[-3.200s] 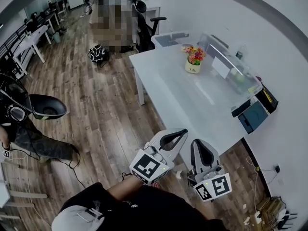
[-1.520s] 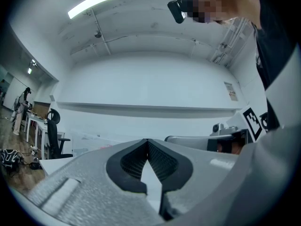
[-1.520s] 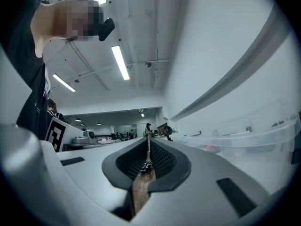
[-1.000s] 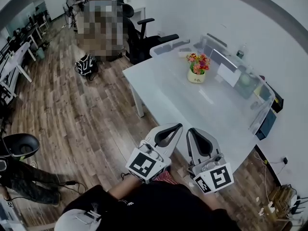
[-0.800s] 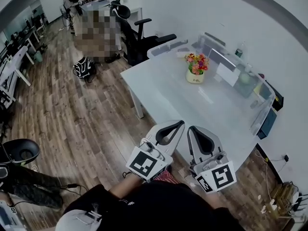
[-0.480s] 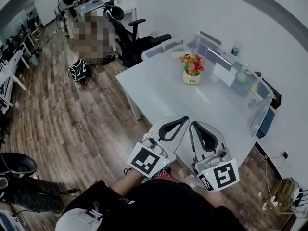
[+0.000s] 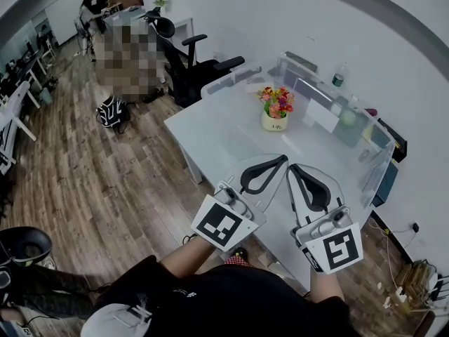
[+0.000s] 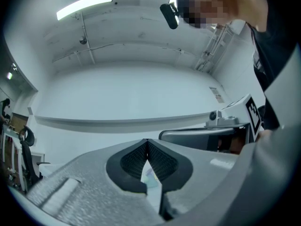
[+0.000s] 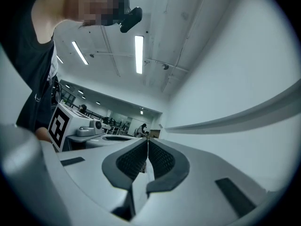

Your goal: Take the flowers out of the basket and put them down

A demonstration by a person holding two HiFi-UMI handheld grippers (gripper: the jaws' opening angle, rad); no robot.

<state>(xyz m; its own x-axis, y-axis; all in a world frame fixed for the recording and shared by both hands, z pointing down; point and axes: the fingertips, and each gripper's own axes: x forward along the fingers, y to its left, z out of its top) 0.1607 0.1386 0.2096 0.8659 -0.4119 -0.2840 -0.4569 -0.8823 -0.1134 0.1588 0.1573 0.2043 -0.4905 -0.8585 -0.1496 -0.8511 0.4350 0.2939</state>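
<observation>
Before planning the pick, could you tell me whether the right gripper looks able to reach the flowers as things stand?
Probably yes: only bare table lies between the right gripper and the flowers, with nothing blocking. Its jaws are shut, though, and would have to open first.

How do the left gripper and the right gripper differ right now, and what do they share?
The left gripper slants right in the head view; the right gripper slants left, so their tips nearly meet. The left gripper sits slightly higher in frame than the right gripper. Both have fingers shut on nothing, well short of the flowers on the table.
</observation>
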